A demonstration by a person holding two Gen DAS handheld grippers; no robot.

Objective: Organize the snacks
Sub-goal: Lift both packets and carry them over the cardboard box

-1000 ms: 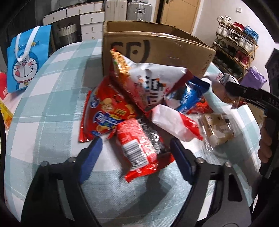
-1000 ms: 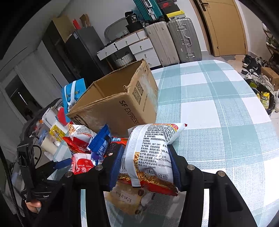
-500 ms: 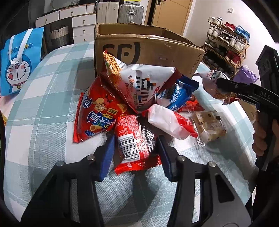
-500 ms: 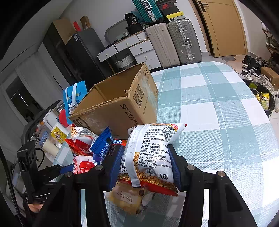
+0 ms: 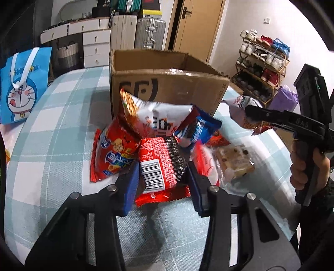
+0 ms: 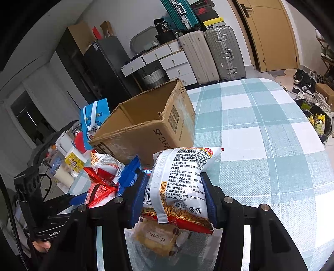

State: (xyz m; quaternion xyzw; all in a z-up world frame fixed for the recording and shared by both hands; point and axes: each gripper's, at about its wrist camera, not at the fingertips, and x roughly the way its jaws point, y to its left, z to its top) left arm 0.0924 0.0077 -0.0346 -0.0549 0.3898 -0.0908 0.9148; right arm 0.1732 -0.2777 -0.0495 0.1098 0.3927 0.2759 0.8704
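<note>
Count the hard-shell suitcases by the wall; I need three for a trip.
3: a beige ribbed suitcase stands beside a silver suitcase, and a teal suitcase sits higher, behind them. More may be hidden.

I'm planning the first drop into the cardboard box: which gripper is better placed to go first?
Probably the right gripper. It already holds the white snack bag up off the table, near the open cardboard box. The left gripper grips a red-and-black packet lower, among the pile.
</note>
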